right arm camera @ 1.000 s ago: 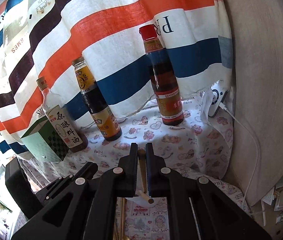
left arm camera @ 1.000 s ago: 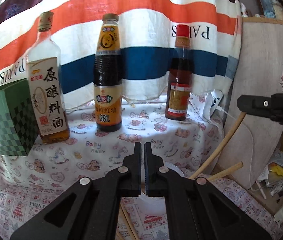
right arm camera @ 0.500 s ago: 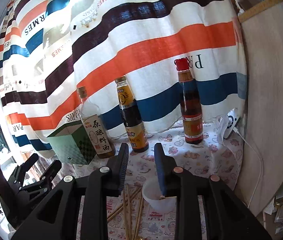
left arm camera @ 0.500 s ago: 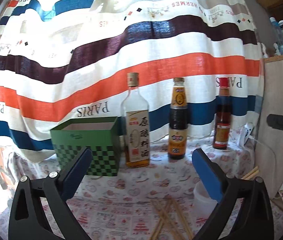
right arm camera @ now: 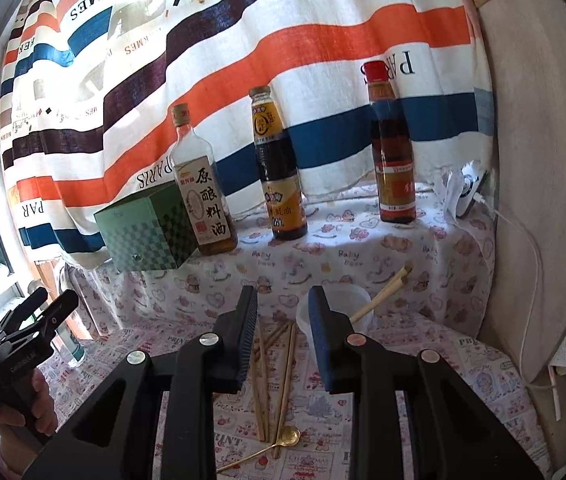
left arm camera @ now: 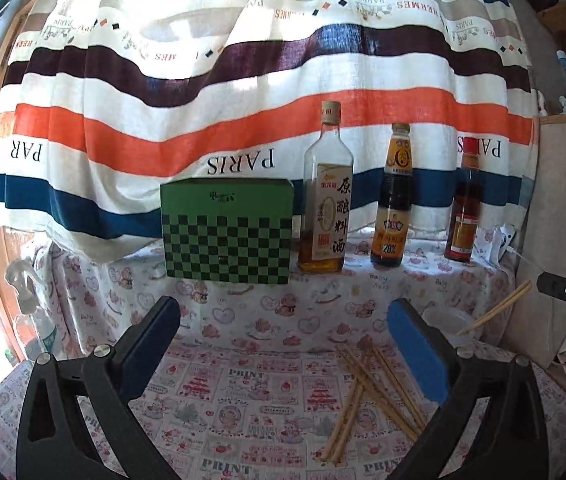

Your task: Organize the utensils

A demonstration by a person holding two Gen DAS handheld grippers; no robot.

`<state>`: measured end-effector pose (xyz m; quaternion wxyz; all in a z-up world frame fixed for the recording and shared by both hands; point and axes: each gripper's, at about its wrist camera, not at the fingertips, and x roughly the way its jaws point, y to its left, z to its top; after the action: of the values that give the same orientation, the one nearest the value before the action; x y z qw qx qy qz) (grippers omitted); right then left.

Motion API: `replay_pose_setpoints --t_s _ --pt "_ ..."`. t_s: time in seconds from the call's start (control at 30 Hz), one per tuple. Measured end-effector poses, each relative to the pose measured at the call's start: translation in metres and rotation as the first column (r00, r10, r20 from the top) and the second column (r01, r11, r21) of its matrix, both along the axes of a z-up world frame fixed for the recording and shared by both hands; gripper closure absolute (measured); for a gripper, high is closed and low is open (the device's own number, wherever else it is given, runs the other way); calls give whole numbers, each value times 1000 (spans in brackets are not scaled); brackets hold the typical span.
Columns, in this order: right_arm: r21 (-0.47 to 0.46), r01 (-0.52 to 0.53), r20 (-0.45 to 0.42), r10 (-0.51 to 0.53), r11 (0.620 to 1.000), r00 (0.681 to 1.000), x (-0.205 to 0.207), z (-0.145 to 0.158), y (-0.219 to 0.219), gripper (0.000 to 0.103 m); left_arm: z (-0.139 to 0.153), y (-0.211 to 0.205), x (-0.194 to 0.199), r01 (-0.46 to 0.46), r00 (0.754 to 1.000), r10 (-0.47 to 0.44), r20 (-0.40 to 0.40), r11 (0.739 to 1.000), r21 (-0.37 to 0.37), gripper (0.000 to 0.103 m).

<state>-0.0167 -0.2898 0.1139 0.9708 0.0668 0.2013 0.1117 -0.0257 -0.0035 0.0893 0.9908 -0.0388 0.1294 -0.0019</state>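
Chopsticks are lying loose in a crossed pile on my table, just left of the white cup, which is my landmark here. Two more chopsticks stand in that cup, leaning out to the right. A gold spoon lies nearer me than the cup, at the pile's near end. My right gripper hangs over the pile just in front of the cup, jaws a little apart, nothing in them. My left gripper just swung wide open, empty too, with the pile showing between its fingers. Behind the cup stand three sauce bottles and, further left, a green checkered box.
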Motion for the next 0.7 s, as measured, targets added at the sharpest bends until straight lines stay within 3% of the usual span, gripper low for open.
replay_pose_setpoints --t_s 0.1,0.23,0.37,0.53,0.7 --pt "0 7 -66 -7 1000 998 16 -27 4 75 -33 2 25 -23 992 28 -125 999 40 0" --pt "-46 -6 -144 -1 999 990 31 -53 11 75 -62 2 41 46 970 -47 -240 999 -8 0" --pt "-27 -28 -188 22 999 982 37 -66 13 75 -75 5 45 59 957 -73 -281 997 -57 0" --pt "-60 -60 -252 43 996 967 47 -86 27 75 -79 14 47 -14 966 11 -258 1000 -11 0" --pt "-33 -135 -370 113 990 922 59 -109 38 75 -83 11 49 8 959 -8 -283 1000 -3 0"
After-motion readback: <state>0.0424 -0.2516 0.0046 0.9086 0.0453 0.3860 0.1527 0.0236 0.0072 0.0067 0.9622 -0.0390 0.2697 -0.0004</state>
